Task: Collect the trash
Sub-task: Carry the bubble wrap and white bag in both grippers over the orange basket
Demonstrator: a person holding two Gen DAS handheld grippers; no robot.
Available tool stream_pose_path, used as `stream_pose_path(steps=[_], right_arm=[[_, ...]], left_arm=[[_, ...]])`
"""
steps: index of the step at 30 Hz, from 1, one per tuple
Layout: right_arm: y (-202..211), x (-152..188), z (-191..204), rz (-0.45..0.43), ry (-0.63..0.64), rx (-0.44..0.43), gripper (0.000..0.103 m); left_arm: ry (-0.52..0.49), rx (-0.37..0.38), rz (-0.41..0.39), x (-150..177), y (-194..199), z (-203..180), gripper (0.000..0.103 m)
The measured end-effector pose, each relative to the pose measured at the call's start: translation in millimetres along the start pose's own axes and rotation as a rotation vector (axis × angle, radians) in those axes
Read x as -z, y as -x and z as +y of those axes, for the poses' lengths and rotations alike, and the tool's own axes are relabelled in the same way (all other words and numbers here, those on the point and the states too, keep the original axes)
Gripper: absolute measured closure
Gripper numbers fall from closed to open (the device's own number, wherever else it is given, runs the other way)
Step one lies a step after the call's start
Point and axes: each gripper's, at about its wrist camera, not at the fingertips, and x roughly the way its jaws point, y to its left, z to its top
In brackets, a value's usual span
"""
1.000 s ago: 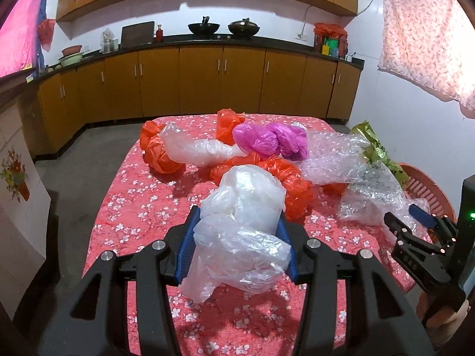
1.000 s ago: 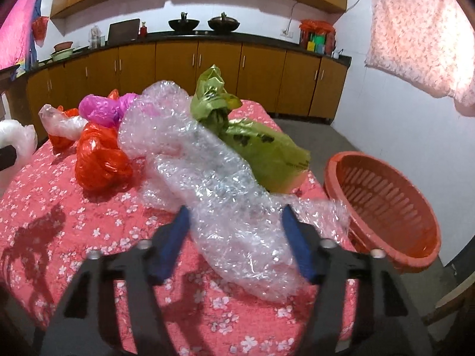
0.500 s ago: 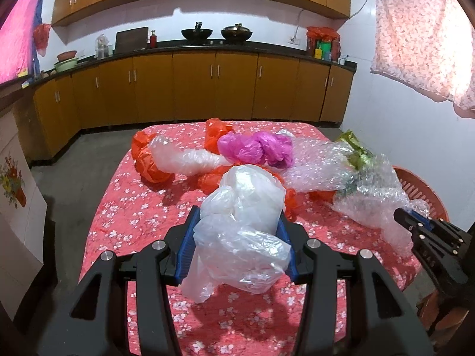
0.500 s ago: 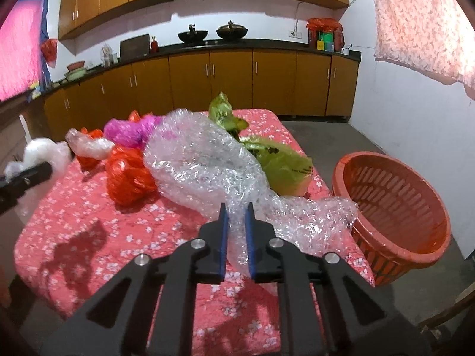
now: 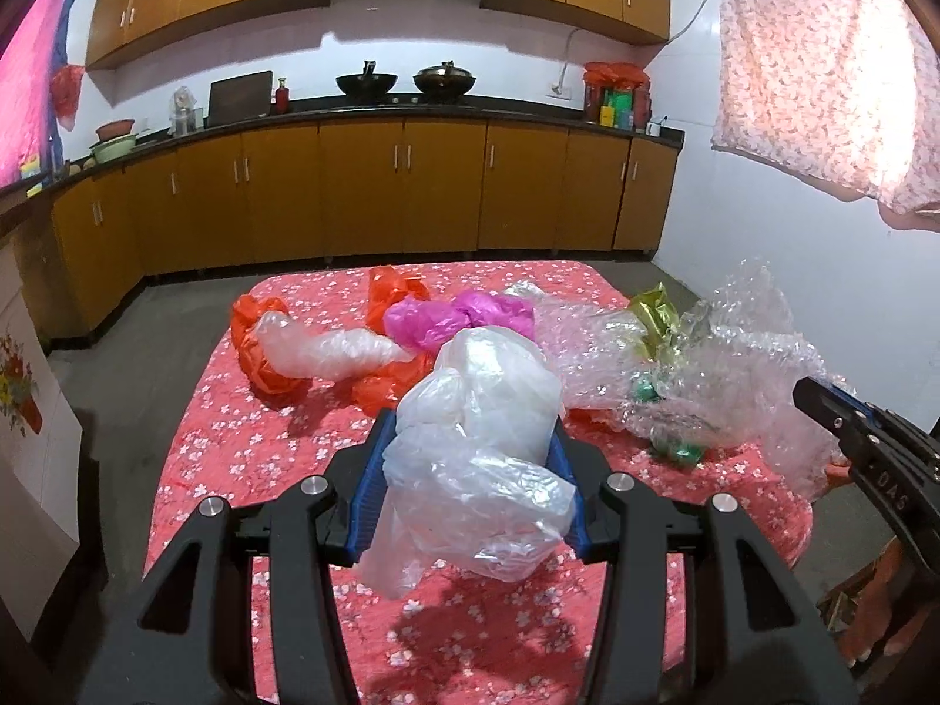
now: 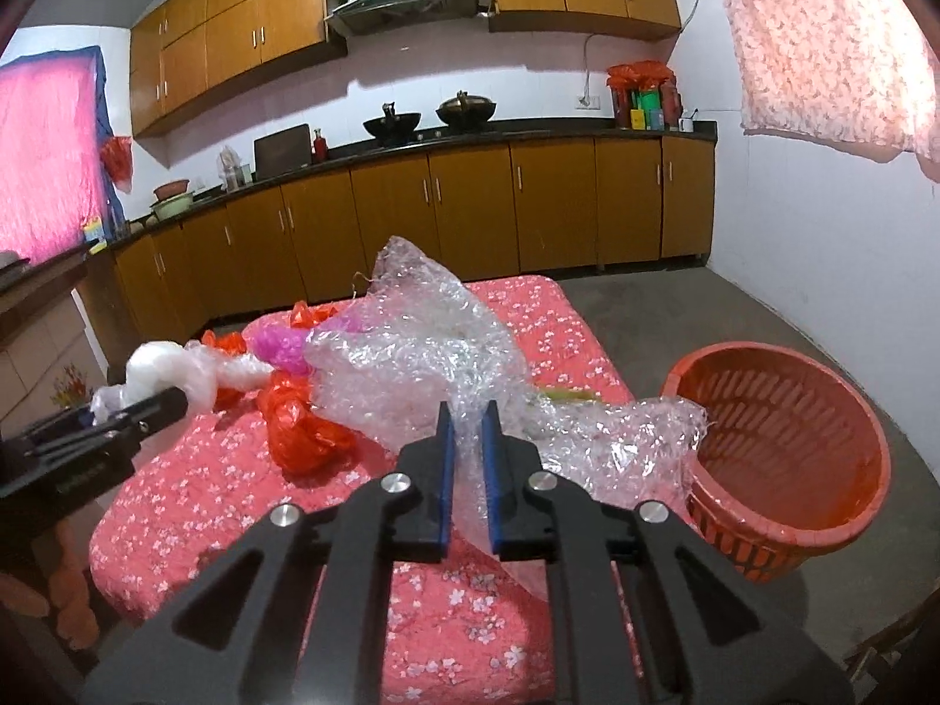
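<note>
The left gripper (image 5: 467, 487) is clenched on a soft, crumpled white plastic bag (image 5: 482, 452). The right gripper (image 6: 467, 470) pinches a knobbly clear bubble wrap (image 6: 423, 364) above the flowered red table (image 6: 235, 499). The ribbed orange basket (image 6: 787, 452) stands at 3 o'clock, and the wrap half hides a green wrapper (image 5: 655, 317).

Wood cabinets (image 5: 405, 188), white walls (image 6: 822, 223), grey floor (image 5: 141, 341)
</note>
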Motion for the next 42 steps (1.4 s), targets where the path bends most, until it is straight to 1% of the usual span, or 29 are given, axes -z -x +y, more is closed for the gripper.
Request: stream_pose_path(steps=[3,7,17,24,32,35,39,42], right_arm=[[3.6,-2.6,-3.7,-0.011,-0.015,-0.003,0.093],[12.2,-10.1,-12.7,-0.047,-0.042,-0.006,0.093],[24.8,-23.6,-31.5,-0.110,-0.072,0.018,0.093],[28.8,-35.8,-47.0,-0.137,-0.087,0.048,0.093],[28.1,-45.4,-74.8,-0.144,-0.111,0.114,0.094],[27.9,-45.6,-86.7,-0.143,-0.125,0.147,0.093],[28.2,-47.9,-103.6,-0.140,-0.137,0.199,0.094],[27.7,-49.5,-125.0,-0.131,-0.159,0.253,0.094]], left_arm=[[0.001,0.009,0.006,-0.6,-2.2,-3.2,0.054],[-0.009,0.016,0.005,-2.9,-4.2,-7.9,0.054],[-0.024,0.047,-0.004,-9.3,-6.9,-20.9,0.054],[-0.048,0.079,-0.023,-22.3,-7.4,-41.9,0.054],[-0.080,0.128,-0.035,-36.9,-12.5,-69.3,0.054],[-0.097,0.157,-0.039,-43.3,-14.3,-83.3,0.054],[-0.123,0.215,-0.049,-53.3,-17.0,-107.9,0.054],[-0.141,0.262,-0.057,-57.9,-20.5,-126.2,0.054]])
